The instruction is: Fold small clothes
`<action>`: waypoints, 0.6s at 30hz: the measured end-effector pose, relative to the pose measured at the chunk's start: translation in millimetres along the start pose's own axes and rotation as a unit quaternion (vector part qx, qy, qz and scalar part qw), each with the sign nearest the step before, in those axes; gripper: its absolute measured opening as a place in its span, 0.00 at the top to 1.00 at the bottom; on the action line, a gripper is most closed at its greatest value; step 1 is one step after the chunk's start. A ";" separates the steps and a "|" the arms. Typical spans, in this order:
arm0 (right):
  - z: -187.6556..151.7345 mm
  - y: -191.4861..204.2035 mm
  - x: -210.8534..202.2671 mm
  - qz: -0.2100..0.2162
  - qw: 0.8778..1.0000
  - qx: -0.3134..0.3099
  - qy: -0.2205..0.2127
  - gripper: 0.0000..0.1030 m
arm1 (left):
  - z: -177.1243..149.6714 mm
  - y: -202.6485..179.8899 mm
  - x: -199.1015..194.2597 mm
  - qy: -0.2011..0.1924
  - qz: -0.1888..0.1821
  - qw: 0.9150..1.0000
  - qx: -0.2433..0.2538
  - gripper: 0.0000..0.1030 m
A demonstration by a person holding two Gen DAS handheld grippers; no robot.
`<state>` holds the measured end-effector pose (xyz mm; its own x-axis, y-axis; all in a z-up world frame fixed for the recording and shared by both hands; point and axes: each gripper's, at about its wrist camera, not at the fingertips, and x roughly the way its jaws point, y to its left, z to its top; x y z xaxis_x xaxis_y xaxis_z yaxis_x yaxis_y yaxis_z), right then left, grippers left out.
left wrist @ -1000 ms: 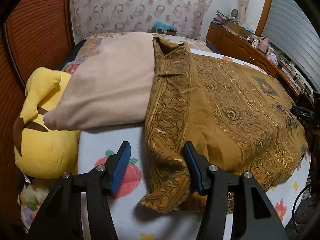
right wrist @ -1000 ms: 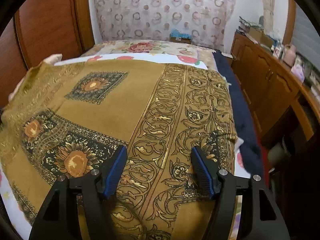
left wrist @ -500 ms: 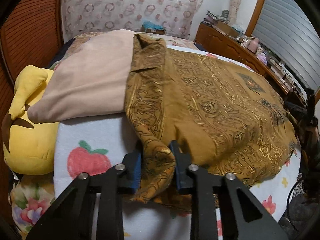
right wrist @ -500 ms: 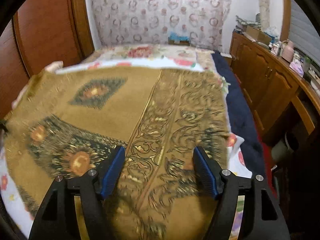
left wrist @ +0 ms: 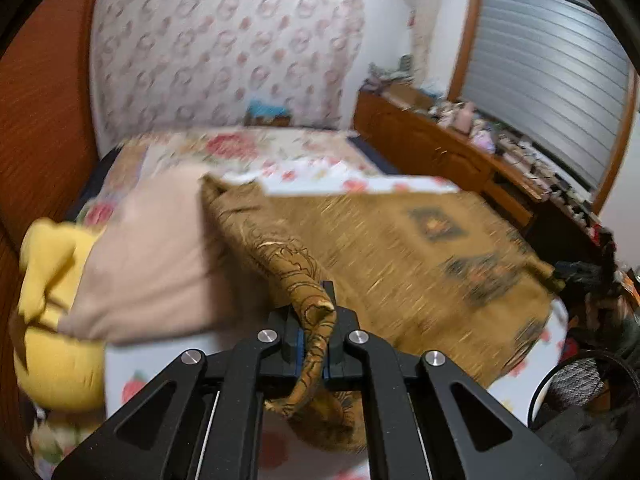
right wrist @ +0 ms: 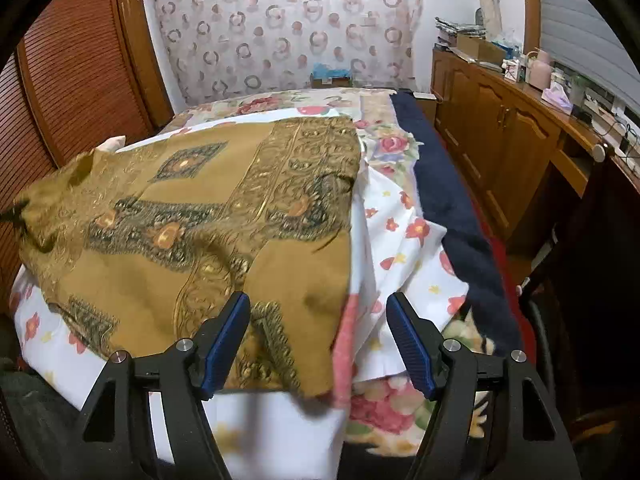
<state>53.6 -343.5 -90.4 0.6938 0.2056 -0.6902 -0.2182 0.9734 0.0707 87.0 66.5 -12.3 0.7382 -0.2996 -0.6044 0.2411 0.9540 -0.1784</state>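
the left claw (left wrist: pixel 313 344) is clenched on a gathered edge of the patterned brown shirt (left wrist: pixel 400 264), lifting that fold off the bed (left wrist: pixel 160 364). the right claw (right wrist: pixel 318 336) gapes wide over the shirt's near corner, gripping nothing. farther back the shirt lies spread beside a beige pillow (left wrist: pixel 148 264) and yellow plush toy (left wrist: pixel 48 312).

A bed (right wrist: pixel 404 236) fills the middle of the room, under a white sheet printed with red flowers. At its far end hangs a pale curtain (right wrist: pixel 288 28) patterned with pink and grey rings. On the left stands a reddish-brown louvred door (right wrist: pixel 76 80). Along the right wall runs a wooden cabinet (right wrist: pixel 500 120), its top crowded with small clutter, below a window with a grey slatted shutter (left wrist: pixel 548 80). A navy blanket (right wrist: pixel 448 200) lies along the bed's right edge.
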 end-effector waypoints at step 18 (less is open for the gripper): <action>18.4 7.4 -46.0 0.016 0.996 -0.007 -0.089 0.33 | 103.9 -225.3 61.4 0.005 -0.190 0.970 0.151 0.93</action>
<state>32.7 -343.9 -44.9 0.7968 0.2533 -0.5487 -0.2513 0.9646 0.0802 143.5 -168.3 71.5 0.5543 -0.6278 -0.5465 0.6697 0.7262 -0.1551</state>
